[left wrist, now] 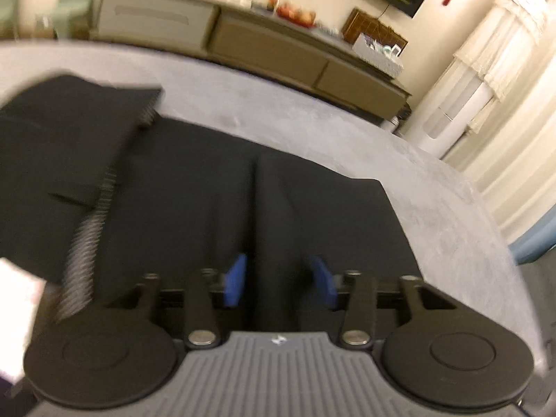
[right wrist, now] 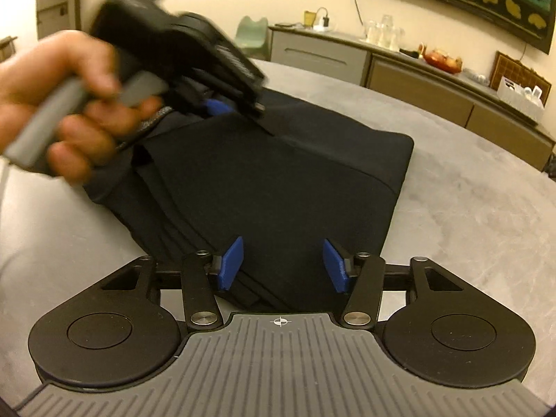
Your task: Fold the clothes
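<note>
A black garment (left wrist: 194, 187) lies folded on a grey table (left wrist: 434, 201); a grey ribbed band (left wrist: 83, 239) runs along one folded layer at left. My left gripper (left wrist: 278, 278) is open, its blue pads either side of a raised crease in the cloth. In the right wrist view the same black garment (right wrist: 278, 187) lies as a folded block. My right gripper (right wrist: 283, 264) is open over its near edge, blue pads apart. The left gripper (right wrist: 222, 104), held in a hand (right wrist: 59, 111), hovers over the garment's far left part.
A long low sideboard (left wrist: 278, 48) with glasses and fruit stands behind the table. A white curtain (left wrist: 504, 80) hangs at the right. The grey table (right wrist: 469, 208) extends right of the garment. A white paper (left wrist: 17, 316) lies at the left edge.
</note>
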The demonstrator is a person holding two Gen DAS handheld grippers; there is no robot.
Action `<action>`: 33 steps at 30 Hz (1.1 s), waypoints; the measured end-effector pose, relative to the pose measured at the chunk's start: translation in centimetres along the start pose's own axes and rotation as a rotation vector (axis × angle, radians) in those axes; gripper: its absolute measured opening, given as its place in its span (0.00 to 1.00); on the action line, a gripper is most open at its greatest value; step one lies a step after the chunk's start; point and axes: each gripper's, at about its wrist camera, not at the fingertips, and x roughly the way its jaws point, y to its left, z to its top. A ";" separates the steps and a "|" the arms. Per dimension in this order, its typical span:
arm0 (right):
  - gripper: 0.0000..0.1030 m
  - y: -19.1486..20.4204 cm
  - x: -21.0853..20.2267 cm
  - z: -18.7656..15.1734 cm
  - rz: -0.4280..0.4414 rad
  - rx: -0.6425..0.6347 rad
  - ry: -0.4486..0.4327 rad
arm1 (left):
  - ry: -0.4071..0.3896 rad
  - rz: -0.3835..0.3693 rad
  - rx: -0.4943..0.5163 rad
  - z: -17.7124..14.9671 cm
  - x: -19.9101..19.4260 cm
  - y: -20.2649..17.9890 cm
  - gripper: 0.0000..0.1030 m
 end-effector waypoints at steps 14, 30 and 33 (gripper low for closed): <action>0.64 -3.3 -1.1 1.1 0.022 0.220 -0.009 | -0.037 -0.260 -0.286 -5.7 -0.2 2.5 0.06; 0.66 2.5 -0.6 1.5 0.064 -0.058 -0.065 | 0.103 -0.120 -0.028 3.6 4.3 0.4 0.63; 0.54 2.2 0.2 1.6 0.036 -0.075 -0.045 | 0.093 -0.190 -0.071 3.8 4.2 0.7 0.52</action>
